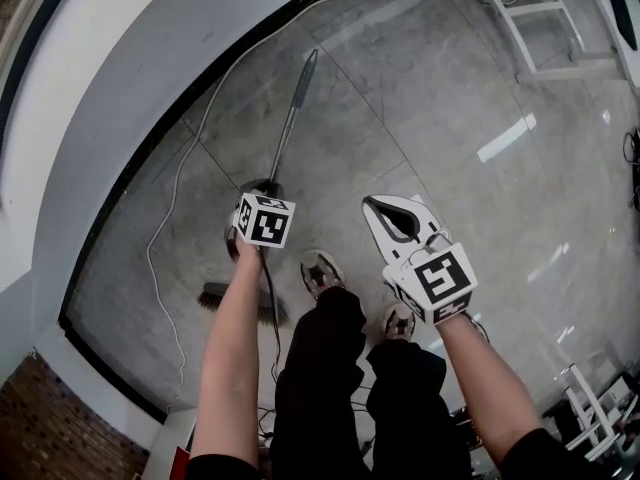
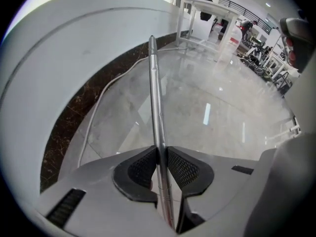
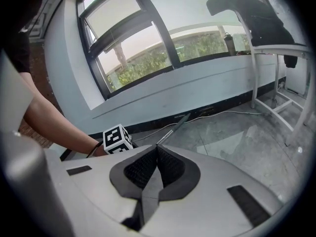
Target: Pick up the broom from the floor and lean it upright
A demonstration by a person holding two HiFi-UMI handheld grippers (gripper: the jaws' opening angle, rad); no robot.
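Observation:
The broom has a thin metal handle running away from me over the grey floor, and its dark brush head lies near my feet. My left gripper points steeply down and is shut on the handle just above the brush head. In the left gripper view the handle passes between the pads of the left gripper, which press on it from both sides. My right gripper hangs to the right of the broom, apart from it. Its jaws are shut with nothing between them. The handle's far end shows beyond them.
A white cable trails along the floor beside the curved white wall with dark skirting. A white table frame stands at the far right, with a dark garment on it. My shoes are just right of the brush head.

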